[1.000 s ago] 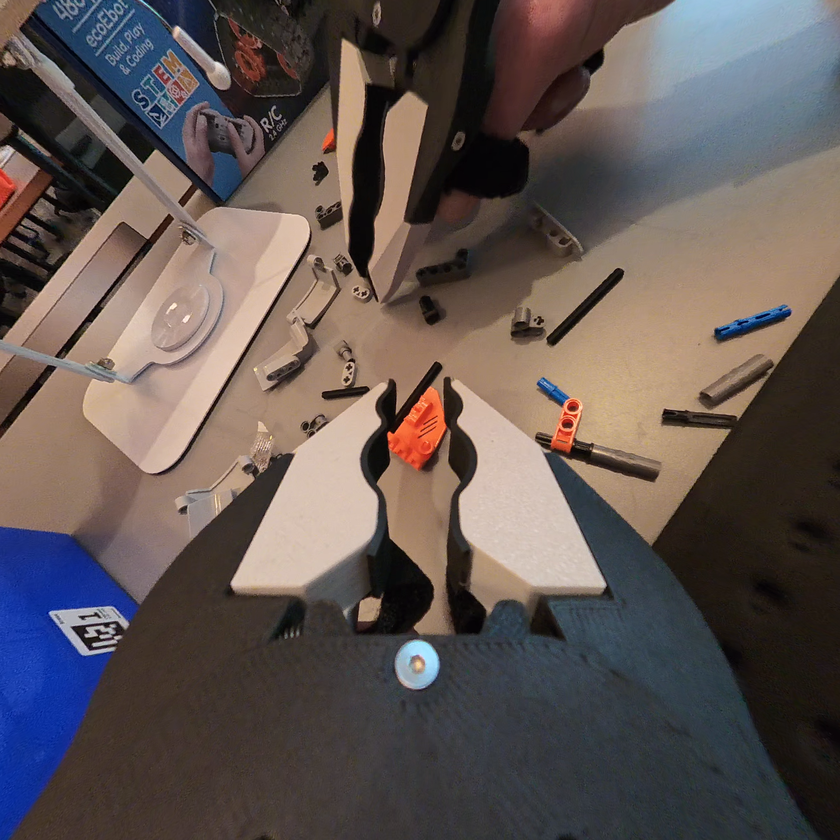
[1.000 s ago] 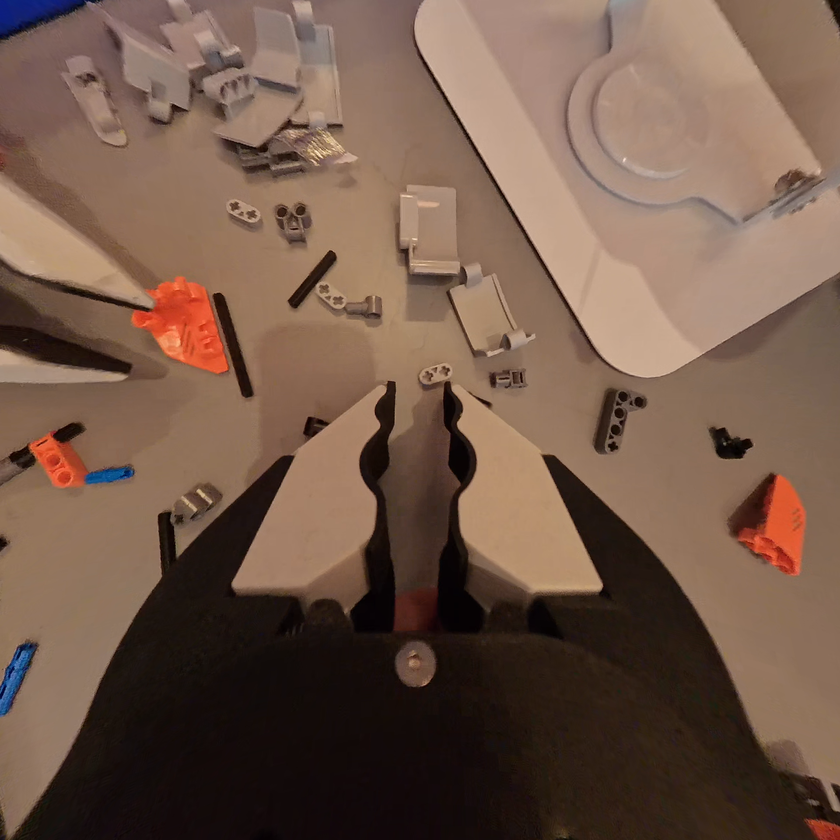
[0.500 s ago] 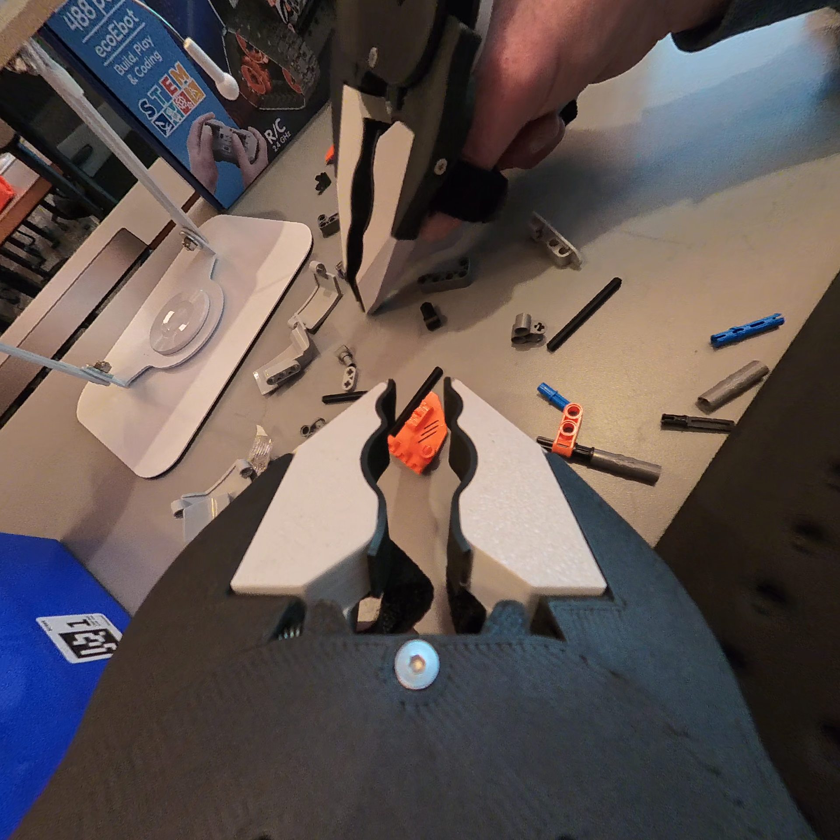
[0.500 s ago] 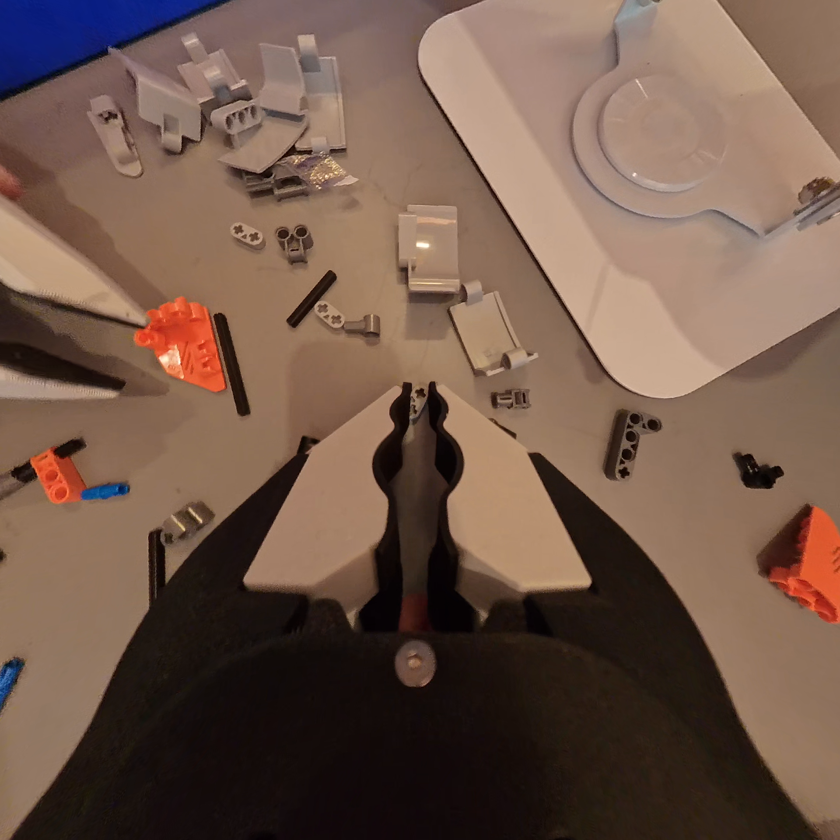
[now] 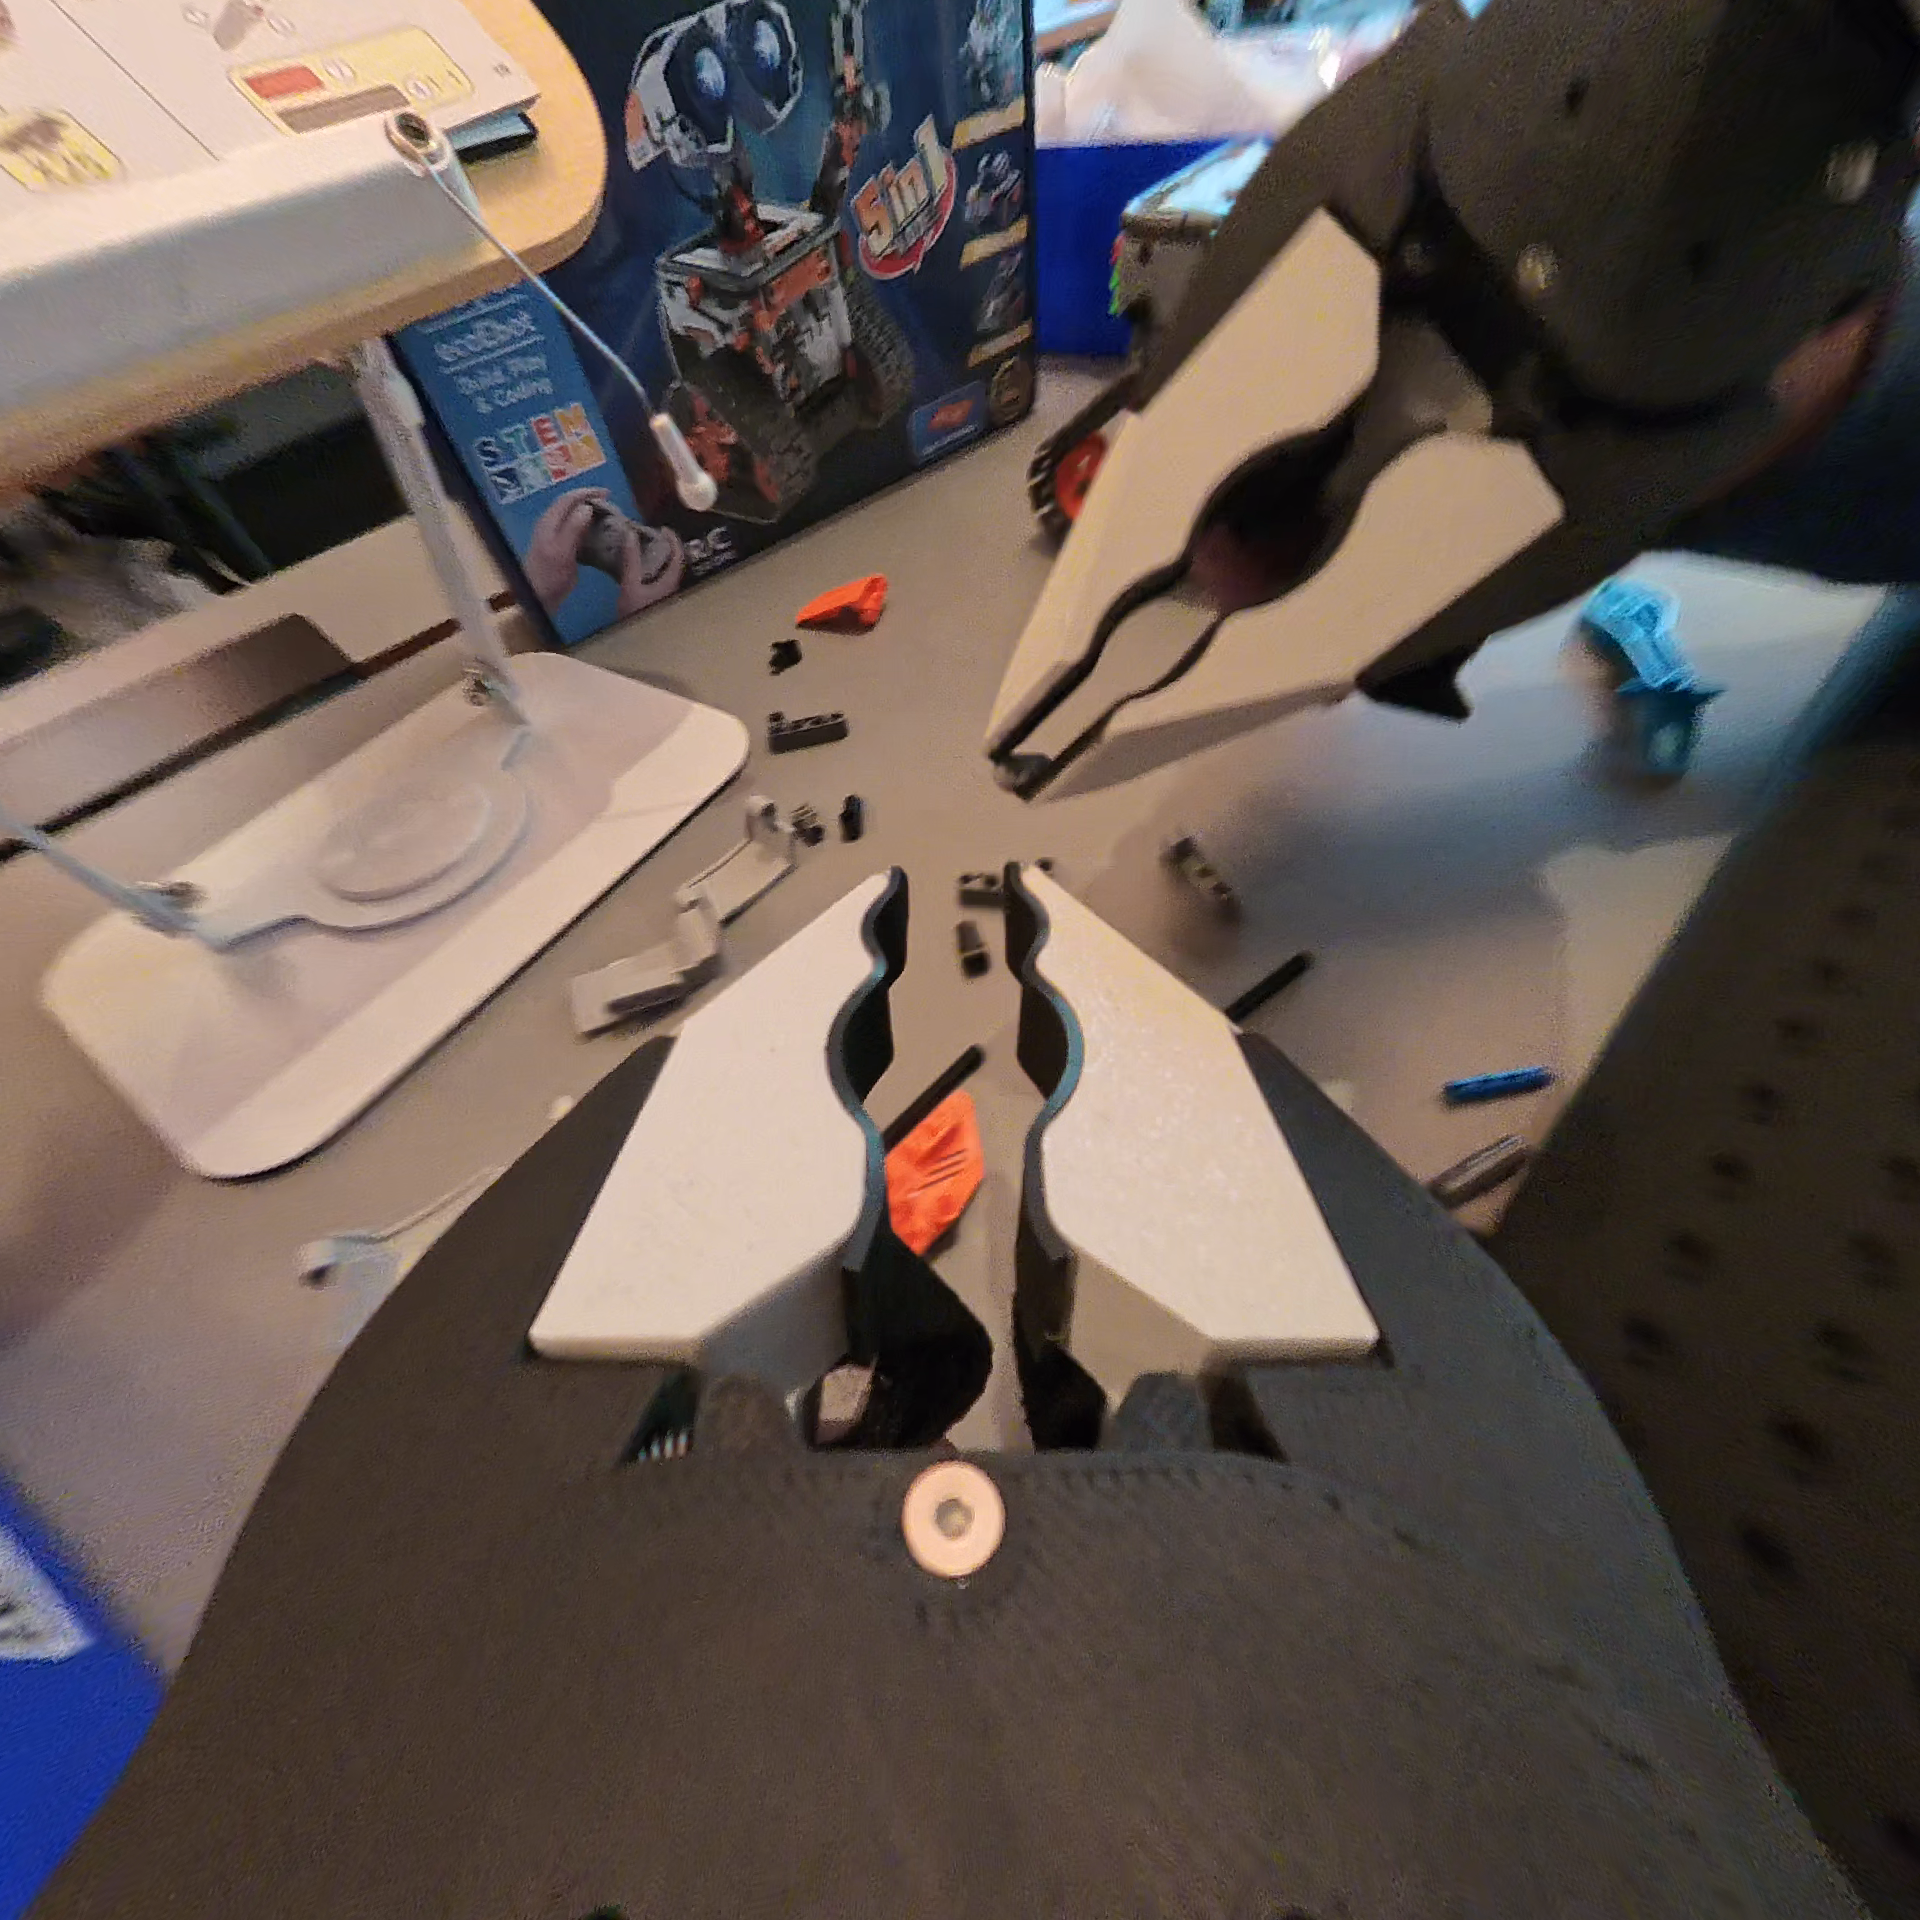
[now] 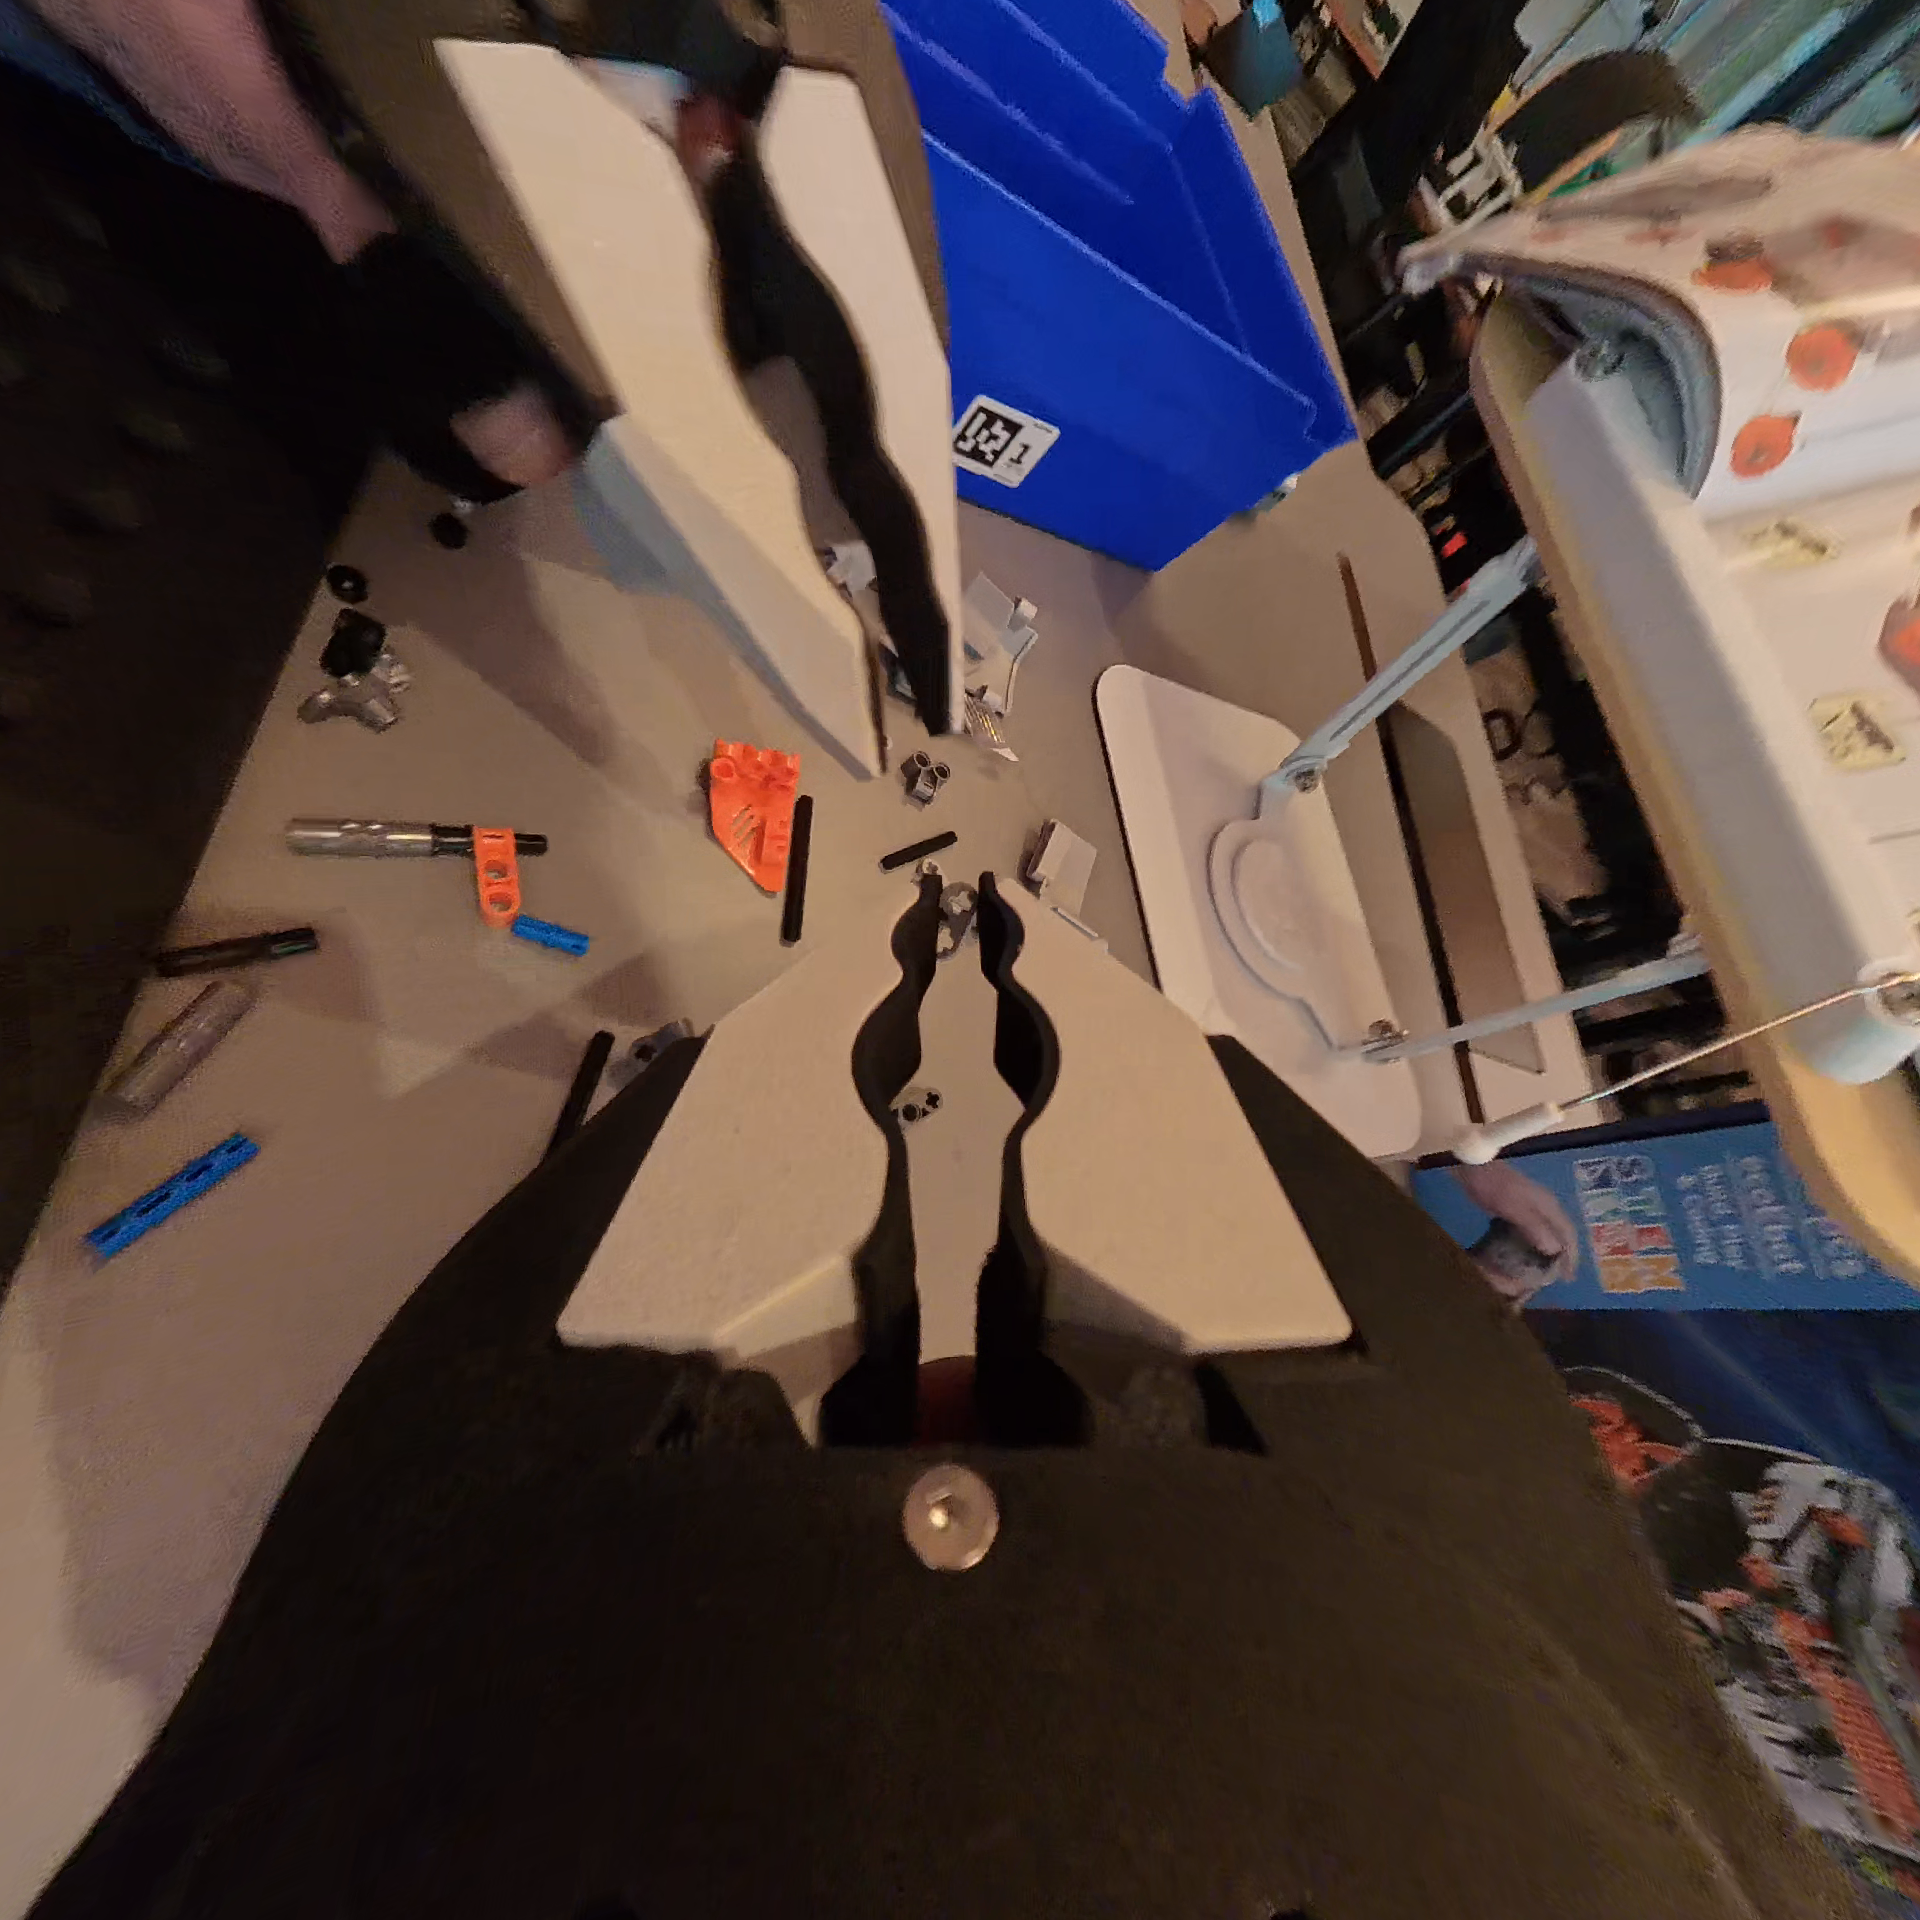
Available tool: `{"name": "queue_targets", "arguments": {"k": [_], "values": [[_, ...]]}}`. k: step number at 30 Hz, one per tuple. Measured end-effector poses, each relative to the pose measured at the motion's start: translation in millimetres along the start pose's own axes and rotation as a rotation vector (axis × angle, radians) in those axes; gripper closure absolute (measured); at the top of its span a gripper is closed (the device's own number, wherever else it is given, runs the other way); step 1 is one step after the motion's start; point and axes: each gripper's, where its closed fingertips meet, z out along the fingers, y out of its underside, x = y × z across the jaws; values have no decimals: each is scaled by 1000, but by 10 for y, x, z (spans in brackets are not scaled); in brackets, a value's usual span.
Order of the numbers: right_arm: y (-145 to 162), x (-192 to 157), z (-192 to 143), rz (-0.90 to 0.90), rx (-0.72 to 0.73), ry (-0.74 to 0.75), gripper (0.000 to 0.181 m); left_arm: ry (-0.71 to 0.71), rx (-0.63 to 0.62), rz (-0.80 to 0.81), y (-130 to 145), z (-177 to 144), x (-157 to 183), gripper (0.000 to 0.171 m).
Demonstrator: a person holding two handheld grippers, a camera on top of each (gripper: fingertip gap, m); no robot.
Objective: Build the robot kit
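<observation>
Left gripper point(image 5: 954, 883): fingers parted, nothing between, raised above tabletop point(image 5: 1403, 831); orange panel point(image 5: 933, 1169) lying below, seen through gap, black axle point(image 5: 930, 1091) beside it.

Right gripper point(image 6: 951, 894): fingers nearly closed, pinching small grey connector point(image 6: 954, 912) at tips, off tabletop. White stand base point(image 6: 1174, 831) right of it.

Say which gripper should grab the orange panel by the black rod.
Left, probably: left gripper is open, that orange panel showing between its fingers; right gripper is shut on a grey connector.
</observation>
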Motion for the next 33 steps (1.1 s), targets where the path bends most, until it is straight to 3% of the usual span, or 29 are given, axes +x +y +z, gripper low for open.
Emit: {"name": "queue_targets", "arguments": {"k": [11, 21, 28, 33], "values": [[-115, -176, -337, -237, 38, 97, 177, 321, 108, -418, -241, 119, 250, 152], [-46, -176, -363, -245, 31, 80, 177, 342, 51, -434, -139, 208, 272, 153], [618, -467, -402, 24, -185, -201, 177, 301, 11, -376, -57, 233, 261, 153], [893, -688, -410, 204, -264, -363, 177, 304, -17, -365, -3, 260, 290, 153]]}}
